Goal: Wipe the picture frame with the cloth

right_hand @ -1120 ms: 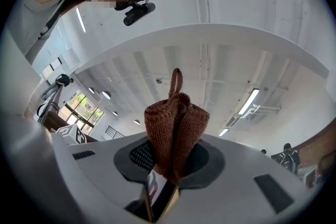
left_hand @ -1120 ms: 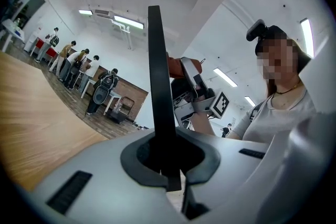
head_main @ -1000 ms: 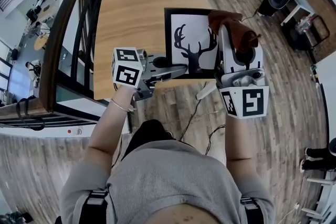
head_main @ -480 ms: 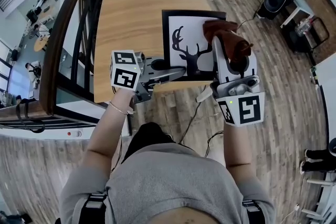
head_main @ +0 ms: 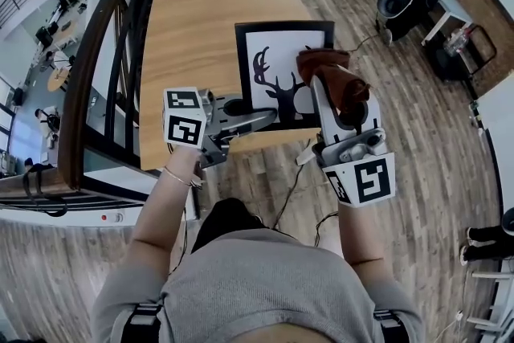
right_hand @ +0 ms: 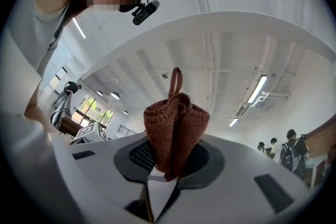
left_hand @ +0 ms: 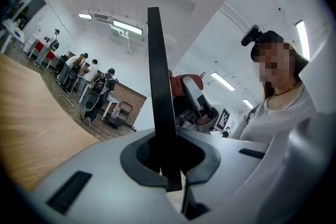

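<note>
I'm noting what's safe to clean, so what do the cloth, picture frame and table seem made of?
The cloth: knitted or crocheted yarn, rust-brown, matte; ribbed stitches and a loop show. The picture frame: thin black border, smooth, perhaps plastic or painted wood; unclear which. The table: light wood or wood-look laminate; grain lines show.

A light wooden rectangular table [head_main: 193, 20] stands on a dark plank floor [head_main: 418, 116]. A black-framed picture of a stag silhouette [head_main: 277, 52] sits over the table's near right corner, jutting past its right edge. Whether it rests flat on the wood cannot be told.
</note>
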